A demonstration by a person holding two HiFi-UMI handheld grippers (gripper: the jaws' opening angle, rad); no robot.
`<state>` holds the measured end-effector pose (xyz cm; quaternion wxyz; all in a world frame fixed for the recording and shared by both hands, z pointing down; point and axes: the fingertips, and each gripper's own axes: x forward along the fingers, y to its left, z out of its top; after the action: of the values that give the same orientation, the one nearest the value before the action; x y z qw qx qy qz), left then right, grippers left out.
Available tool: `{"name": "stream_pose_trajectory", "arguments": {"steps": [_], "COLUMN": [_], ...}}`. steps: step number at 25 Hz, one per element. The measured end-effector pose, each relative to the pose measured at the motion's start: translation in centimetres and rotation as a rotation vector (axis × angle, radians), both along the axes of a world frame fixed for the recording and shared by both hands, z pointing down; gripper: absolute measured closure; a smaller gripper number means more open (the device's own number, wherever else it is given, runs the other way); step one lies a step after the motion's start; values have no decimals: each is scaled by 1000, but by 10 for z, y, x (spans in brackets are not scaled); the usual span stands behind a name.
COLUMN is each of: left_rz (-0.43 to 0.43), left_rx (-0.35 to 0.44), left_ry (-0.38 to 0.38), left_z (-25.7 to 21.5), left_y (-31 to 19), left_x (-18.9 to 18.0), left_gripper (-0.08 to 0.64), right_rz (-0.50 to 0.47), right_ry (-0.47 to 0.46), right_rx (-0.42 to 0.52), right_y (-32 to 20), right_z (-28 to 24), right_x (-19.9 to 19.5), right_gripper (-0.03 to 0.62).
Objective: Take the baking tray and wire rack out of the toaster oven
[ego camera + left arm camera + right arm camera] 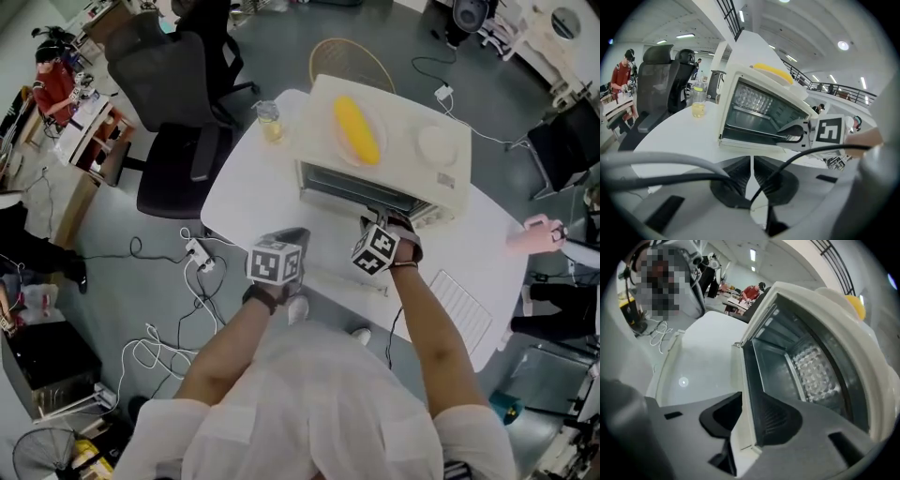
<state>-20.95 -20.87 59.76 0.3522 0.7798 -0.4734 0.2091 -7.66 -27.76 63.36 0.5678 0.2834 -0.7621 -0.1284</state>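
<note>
Cataloguing by view.

**Head view**
- Toaster oven (367,195): stands on the white table (244,202), ahead of both tongs, with its front open.
- Left tongs (295,234): short of the oven and apart from it.
- Right tongs (380,223): at the oven's mouth.
- Glass of yellow liquid (270,122): beyond the left tongs and off to their left.
- Yellow corn-shaped item (357,129): on the oven's top.

**Left gripper view**
- Left tongs (752,161): narrow, with the jaws nearly together and nothing between them.
- Black cable (787,161): crosses in front of the jaws.
- Toaster oven (727,108): straight ahead, well apart.
- Right tongs (793,131): to the right, with their tips at the lower lip of the mouth.
- Glass of yellow liquid (698,101): ahead and to the left.

**Right gripper view**
- Right tongs (745,413): wide, with the jaws astride the oven's white front edge. The pads are not seen pressing on it.
- Open door (679,366): on the side of the jaw at the picture's left.
- Baking tray (776,376): apparently the flat grey sheet inside the cavity, just beyond the other jaw.
- Wire rack: cannot be made out.
</note>
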Motion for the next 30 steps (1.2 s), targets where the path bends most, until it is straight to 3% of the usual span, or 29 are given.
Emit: {"name": "stream_pose_trajectory", "arguments": {"steps": [7, 13, 18, 20, 22, 25, 30], "left_rz": [23, 38, 62, 63, 62, 52, 42], "left_rx": [-10, -23, -28, -32, -31, -31, -56], "left_ry": [-8, 19, 40, 47, 50, 54, 39], "left_z": [1, 6, 13, 14, 15, 17, 28], "left_y": [-14, -22, -28, -26, -27, -33, -43], "left_x": [-31, -36, -37, -37, -37, -38, -37], "left_gripper": [538, 537, 537, 537, 527, 437, 431], "right_rz": [-17, -10, 1, 5, 7, -5, -16], "right_ry": [122, 193, 218, 214, 208, 209, 190], "right_rx": [52, 12, 35, 40, 27, 36, 50], "right_y": [-48, -63, -68, -63, -55, -39, -3], "right_z": [15, 34, 39, 37, 37, 36, 36], "right_x": [-17, -14, -16, -16, -16, -19, -26], "right_gripper": [453, 449, 485, 532, 531, 534, 534]}}
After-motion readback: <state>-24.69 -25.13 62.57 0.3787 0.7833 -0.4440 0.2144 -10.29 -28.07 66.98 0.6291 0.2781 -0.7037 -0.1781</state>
